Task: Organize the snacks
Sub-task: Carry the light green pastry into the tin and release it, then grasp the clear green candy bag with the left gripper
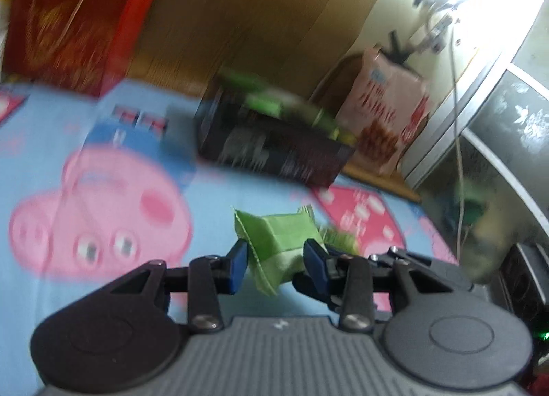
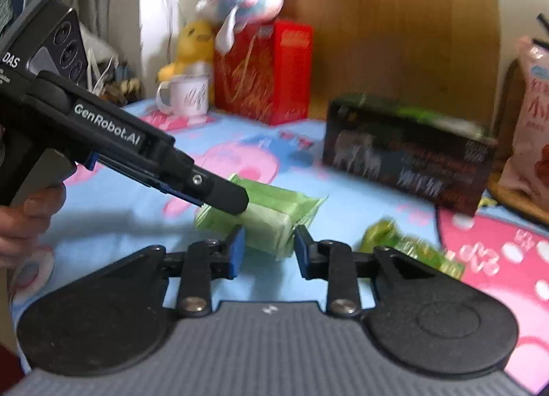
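A light green wrapped snack packet sits between the blue pads of my left gripper, which are shut on its sides. In the right wrist view a green packet lies just above the blue cartoon cloth, its near end pinched by my right gripper. The left gripper reaches in from the left and covers the far end of that green bundle. Whether both grip the same packet or two stacked ones is unclear. A second green packet lies on the cloth to the right.
A black box holding green packets stands behind, with a pink snack bag to its right. A red box, a white mug and plush toys line the back left. A hand holds the left gripper.
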Available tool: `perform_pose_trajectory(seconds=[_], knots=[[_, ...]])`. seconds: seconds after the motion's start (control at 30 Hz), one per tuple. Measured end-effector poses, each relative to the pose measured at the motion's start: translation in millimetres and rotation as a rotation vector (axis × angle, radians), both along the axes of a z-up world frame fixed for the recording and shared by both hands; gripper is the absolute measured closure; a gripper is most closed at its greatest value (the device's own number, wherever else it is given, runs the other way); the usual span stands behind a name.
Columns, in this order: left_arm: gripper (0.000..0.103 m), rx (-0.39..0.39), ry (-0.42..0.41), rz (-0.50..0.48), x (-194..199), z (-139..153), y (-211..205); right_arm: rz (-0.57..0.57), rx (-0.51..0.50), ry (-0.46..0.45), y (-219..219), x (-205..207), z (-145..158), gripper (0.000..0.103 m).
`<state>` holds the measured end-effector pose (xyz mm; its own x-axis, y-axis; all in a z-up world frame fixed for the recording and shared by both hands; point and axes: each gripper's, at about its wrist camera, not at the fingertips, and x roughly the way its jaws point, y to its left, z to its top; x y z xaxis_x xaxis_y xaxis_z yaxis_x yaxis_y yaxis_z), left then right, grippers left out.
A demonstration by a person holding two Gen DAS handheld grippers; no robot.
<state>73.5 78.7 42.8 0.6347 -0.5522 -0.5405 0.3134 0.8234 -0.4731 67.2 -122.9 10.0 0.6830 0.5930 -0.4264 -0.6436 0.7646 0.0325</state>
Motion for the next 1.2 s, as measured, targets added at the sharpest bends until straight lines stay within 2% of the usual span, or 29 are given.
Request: perform_pose_trajectory(seconds=[0.2, 0.3, 0.47, 0.6, 0.77, 0.9, 0.97, 1.1, 1.2], knots=[[0.068, 0.032, -0.161, -0.026, 48.4, 45.9, -30.7, -0.106, 0.017, -0.094, -4.3, 42.4, 26.0, 0.069], [0.068, 0.036, -0.204, -0.059, 79.5, 62.0, -50.3, -0.168, 0.030, -0.138, -14.9, 68.3, 38.0, 0.069], [0.067, 0.064, -0.194, -0.087, 132.8, 57.6, -83.2, -0.273, 0.031, -0.147, -36.0, 110.6, 40.5, 0.069], [0.063, 0.155, -0.143, -0.031, 164.1, 35.3, -105.9, -0.367, -0.022, -0.170, -40.6, 133.7, 29.4, 0.067], [0.063, 0.153, -0.129, -0.008, 160.1, 23.3, -99.6, -0.381, 0.063, -0.137, -59.3, 128.3, 26.0, 0.067], [0.063, 0.119, -0.126, 0.003, 138.9, 24.2, -88.2, -0.357, 0.120, -0.093, -67.1, 114.4, 26.9, 0.066], [0.062, 0.099, -0.156, 0.011, 117.7, 29.0, -79.8, -0.347, 0.166, -0.060, -76.0, 100.3, 26.1, 0.059], [0.062, 0.059, -0.148, -0.007, 83.9, 26.5, -65.5, -0.333, 0.225, 0.055, -96.7, 72.9, 15.7, 0.059], [0.062, 0.025, -0.053, -0.056, 70.1, 7.4, -63.5, -0.344, 0.251, 0.170, -110.2, 54.2, 0.4, 0.059]])
